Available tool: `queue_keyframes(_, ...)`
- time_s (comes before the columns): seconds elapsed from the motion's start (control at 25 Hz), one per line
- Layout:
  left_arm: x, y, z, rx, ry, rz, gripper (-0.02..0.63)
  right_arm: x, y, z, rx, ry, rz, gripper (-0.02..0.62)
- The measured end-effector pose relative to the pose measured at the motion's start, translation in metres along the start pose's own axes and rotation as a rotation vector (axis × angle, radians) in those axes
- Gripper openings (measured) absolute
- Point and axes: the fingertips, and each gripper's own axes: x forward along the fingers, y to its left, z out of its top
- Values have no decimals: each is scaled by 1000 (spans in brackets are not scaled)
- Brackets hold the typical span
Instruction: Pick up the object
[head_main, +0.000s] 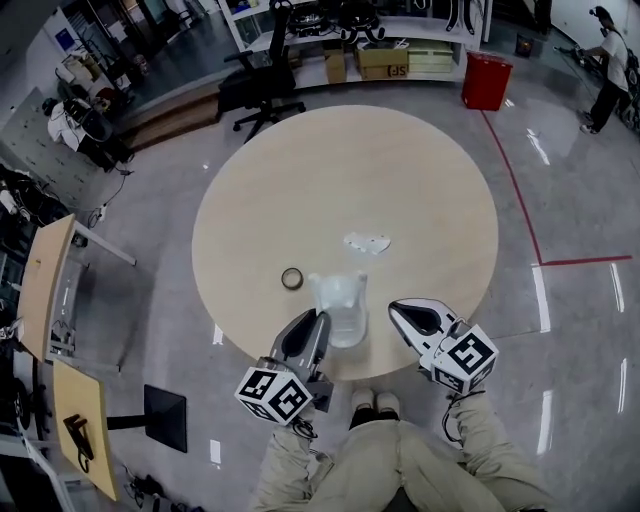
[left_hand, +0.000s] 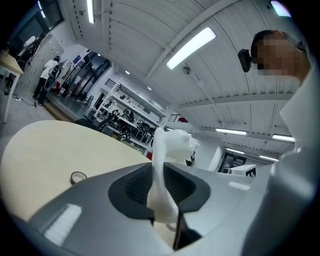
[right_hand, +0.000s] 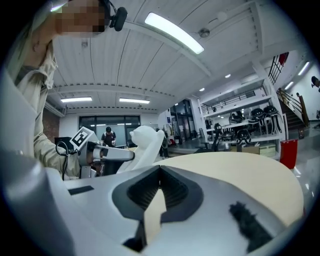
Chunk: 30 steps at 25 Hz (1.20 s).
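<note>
A white translucent plastic bag (head_main: 338, 300) stands up over the near edge of the round wooden table (head_main: 400, 170). My left gripper (head_main: 322, 318) is shut on the bag's left side. In the left gripper view the bag (left_hand: 172, 142) runs up from between the dark pads of the left gripper (left_hand: 159, 172). My right gripper (head_main: 394, 307) hovers just right of the bag, apart from it. In the right gripper view the tips of the right gripper (right_hand: 160, 169) meet with nothing between them. Beyond them are the bag (right_hand: 145, 142) and the left gripper (right_hand: 112, 154).
A small tape ring (head_main: 292, 278) lies on the table left of the bag, and a crumpled white scrap (head_main: 367, 242) lies farther in. Beyond the table are a black office chair (head_main: 262, 90), a red bin (head_main: 486, 80) and a person (head_main: 608, 70) at the far right.
</note>
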Motion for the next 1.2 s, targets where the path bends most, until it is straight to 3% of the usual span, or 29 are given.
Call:
queue_keyframes(0.28,-14,-26,7,15,-70,20,74,-15,17,9,-27,-18,52,3)
queue_keyframes(0.72,-49,-56,20,81,-139,9,72,-43,39,24,-59,-68,24,3)
queue_keyframes(1.2,-149,-98,11,140,-189,-46,66,-90,146,23,-123,-81,-21,3)
